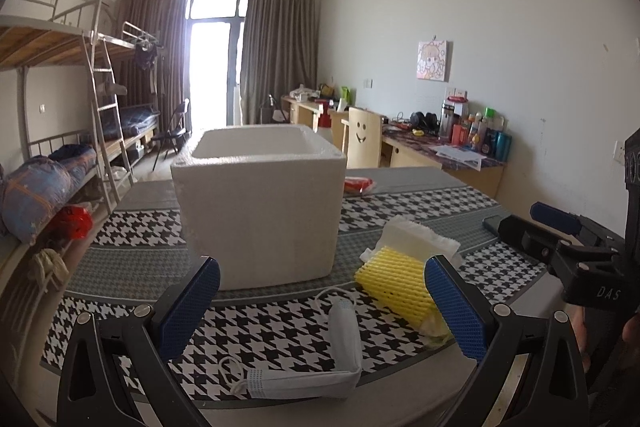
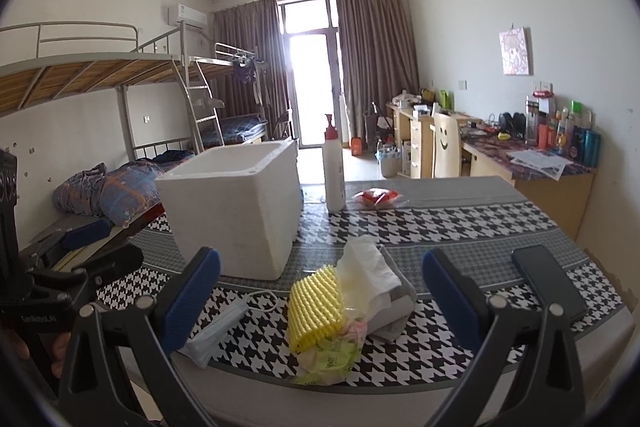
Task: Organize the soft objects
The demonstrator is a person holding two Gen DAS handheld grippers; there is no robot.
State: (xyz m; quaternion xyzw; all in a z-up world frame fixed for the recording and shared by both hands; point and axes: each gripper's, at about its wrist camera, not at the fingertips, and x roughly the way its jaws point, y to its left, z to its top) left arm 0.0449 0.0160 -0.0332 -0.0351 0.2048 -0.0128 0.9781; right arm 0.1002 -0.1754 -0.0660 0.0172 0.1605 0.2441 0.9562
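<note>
Blue-padded, the left gripper (image 1: 320, 303) hovers spread wide above a folded face mask (image 1: 320, 367) at the table (image 2: 480, 219) edge; the right gripper (image 2: 320, 303), equally spread, faces the yellow foam net (image 2: 316, 307) and crumpled tissue (image 2: 372, 267). Behind them stands a white foam box (image 1: 260, 203), its inside hidden. A phone (image 2: 550, 281) lies right.

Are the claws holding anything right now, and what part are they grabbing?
Nothing is held. The left claw is open above the face mask, and the right claw is open before the yellow foam net.
</note>
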